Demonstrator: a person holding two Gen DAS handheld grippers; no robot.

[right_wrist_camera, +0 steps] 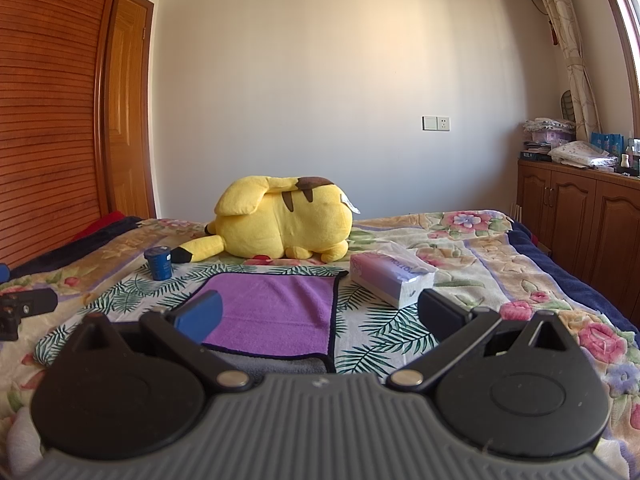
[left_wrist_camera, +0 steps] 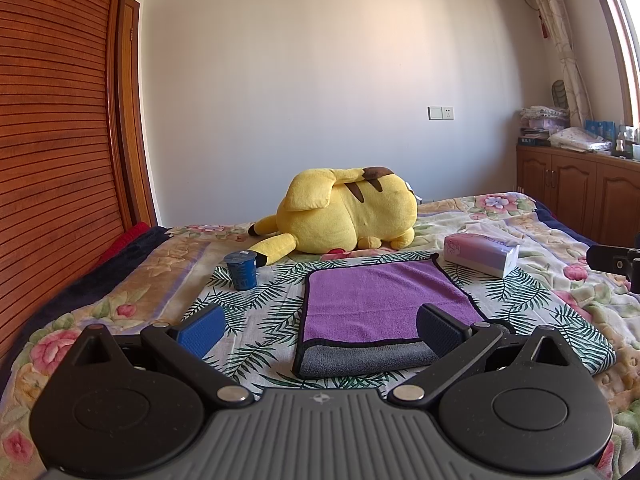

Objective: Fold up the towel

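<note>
Holding nothing, your left gripper (left_wrist_camera: 320, 330) gaped wide above the bed; your right gripper (right_wrist_camera: 320, 314) was equally wide and empty. Between them the purple towel (left_wrist_camera: 384, 300) lay flat on a leaf-print cloth (left_wrist_camera: 260, 312), its plush grey underside folded out along the near edge.

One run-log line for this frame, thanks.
towel: folded once, flat on bed | left gripper: open, above towel | right gripper: open, holding nothing | cup, tissue box: beside towel

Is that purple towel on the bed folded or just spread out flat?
Folded, at least once. The purple towel lies doubled over: its purple layer ends short of the near edge, leaving a grey strip of the layer beneath showing.
</note>
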